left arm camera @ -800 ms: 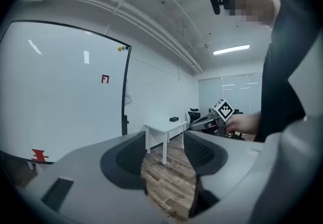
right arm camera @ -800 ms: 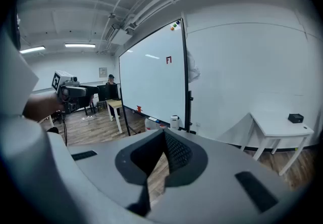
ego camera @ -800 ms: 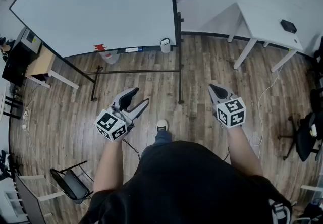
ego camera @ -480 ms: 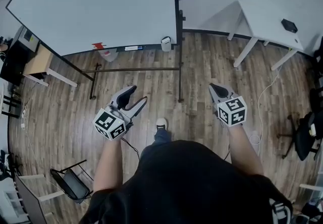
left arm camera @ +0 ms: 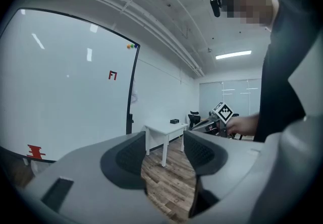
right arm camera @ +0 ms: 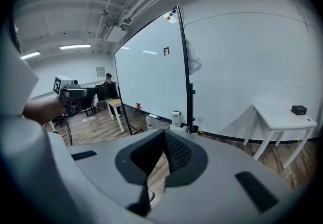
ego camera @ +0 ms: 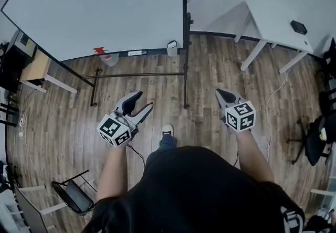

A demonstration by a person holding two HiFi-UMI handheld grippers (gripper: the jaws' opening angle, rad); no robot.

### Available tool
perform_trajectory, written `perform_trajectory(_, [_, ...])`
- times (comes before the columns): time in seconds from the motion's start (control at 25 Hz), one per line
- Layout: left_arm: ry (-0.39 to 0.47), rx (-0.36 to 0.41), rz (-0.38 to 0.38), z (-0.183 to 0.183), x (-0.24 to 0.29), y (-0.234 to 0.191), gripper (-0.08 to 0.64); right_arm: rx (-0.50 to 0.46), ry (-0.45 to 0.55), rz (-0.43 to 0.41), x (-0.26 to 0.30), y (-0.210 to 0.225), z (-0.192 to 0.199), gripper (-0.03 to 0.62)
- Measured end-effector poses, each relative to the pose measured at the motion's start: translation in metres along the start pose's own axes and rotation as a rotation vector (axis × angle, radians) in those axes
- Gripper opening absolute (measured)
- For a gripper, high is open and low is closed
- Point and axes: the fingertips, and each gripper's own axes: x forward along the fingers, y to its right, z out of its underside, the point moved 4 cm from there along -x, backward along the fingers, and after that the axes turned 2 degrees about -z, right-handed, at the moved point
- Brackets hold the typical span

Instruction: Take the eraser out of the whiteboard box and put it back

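Left gripper (ego camera: 142, 99) held over floor, jaws spread (nothing between). Right gripper (ego camera: 222, 93) jaws pressed together, empty. White box (ego camera: 171, 47) hung at whiteboard (ego camera: 105, 6) lower edge.

Whiteboard (ego camera: 105, 6) ahead on the left, table (ego camera: 273, 9) on the right.
The whiteboard box (ego camera: 171, 47) sits at the whiteboard's lower right corner; a small box (ego camera: 298, 27) lies on the table.

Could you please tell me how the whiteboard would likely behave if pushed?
The whiteboard is a broad panel on a thin dark stand, so it would probably sway or tip. On the smooth wood floor it may also slide.
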Motion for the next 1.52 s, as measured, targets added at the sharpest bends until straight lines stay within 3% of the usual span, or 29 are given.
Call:
perform_trajectory(1.24, [-0.018, -0.055, 0.146, 0.01, 0.067, -0.114, 0.242, 0.079, -0.034, 0.071, 0.093, 0.024, -0.03, -0.005])
perform_trajectory(1.52, [-0.014, -0.058, 0.173, 0.006, 0.075, -0.144, 0.242, 0.133, -0.029, 0.075, 0.116, 0.026, -0.046, -0.005])
